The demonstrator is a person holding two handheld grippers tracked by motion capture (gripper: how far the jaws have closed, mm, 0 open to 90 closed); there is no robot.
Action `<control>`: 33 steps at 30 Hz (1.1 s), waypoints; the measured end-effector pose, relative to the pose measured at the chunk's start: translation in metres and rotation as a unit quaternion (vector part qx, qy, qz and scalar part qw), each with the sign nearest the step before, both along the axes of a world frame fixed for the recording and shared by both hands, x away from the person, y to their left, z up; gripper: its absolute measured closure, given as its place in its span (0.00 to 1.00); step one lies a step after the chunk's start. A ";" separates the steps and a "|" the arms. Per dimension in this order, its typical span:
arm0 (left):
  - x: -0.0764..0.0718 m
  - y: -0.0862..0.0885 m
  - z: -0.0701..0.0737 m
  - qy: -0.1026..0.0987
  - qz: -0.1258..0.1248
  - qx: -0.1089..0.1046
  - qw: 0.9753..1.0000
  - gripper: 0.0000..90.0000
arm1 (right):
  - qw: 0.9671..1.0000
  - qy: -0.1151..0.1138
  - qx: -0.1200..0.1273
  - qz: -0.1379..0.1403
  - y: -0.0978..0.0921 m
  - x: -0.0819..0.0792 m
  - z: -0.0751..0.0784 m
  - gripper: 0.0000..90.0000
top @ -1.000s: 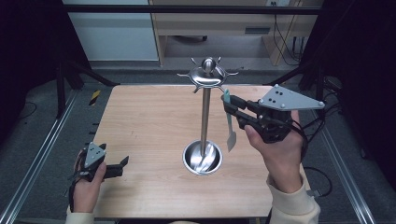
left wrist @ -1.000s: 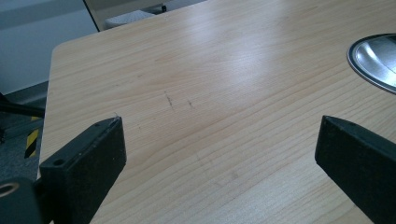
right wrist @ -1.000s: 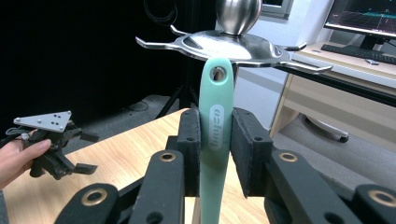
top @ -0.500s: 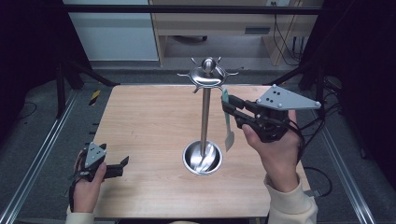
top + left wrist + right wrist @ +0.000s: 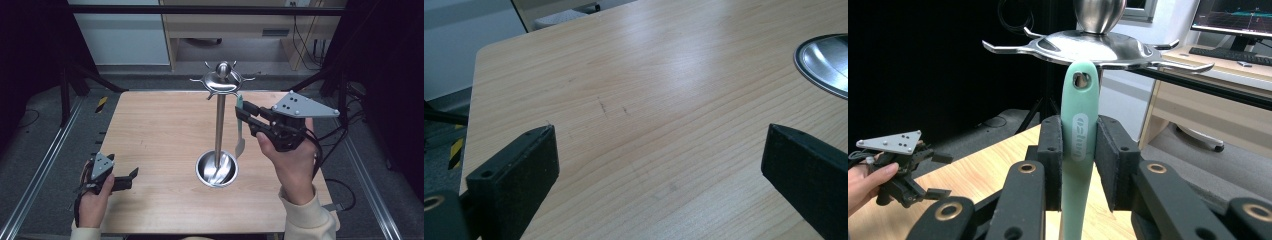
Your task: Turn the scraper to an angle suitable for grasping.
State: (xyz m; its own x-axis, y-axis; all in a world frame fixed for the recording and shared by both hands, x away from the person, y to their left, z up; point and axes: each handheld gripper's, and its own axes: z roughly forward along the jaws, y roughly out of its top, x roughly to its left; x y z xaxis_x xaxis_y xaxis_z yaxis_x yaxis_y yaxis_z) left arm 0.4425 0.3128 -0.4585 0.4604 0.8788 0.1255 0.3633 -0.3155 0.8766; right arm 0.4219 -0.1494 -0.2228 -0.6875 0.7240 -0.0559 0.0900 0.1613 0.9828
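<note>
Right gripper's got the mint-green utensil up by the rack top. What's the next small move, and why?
Probably nudge it up and toward a hook. The right gripper is shut on the mint-green plastic utensil handle; its hanging hole sits just below the steel rack's pronged top disc, not yet on any prong.

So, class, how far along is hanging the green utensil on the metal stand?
Done: the right gripper has lifted the green utensil to the stand's hooks. In hand: its handle hole sits just below them. Left: hooking it on. The left gripper idles open.
</note>
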 end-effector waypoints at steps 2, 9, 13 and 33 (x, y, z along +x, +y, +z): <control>0.000 0.000 0.000 0.000 0.000 0.000 1.000 0.02 | 1.000 -0.001 0.002 -0.001 0.001 0.000 0.000 0.82; 0.000 0.000 0.000 0.000 0.000 0.000 1.000 0.02 | 1.000 -0.002 0.006 -0.003 0.002 0.001 -0.002 0.82; 0.000 0.000 0.000 0.001 0.000 0.000 1.000 0.02 | 1.000 -0.002 0.008 -0.003 0.002 0.001 -0.002 0.82; 0.000 0.001 0.000 0.001 0.001 -0.001 1.000 0.02 | 1.000 0.005 0.006 -0.006 -0.003 0.000 0.000 0.59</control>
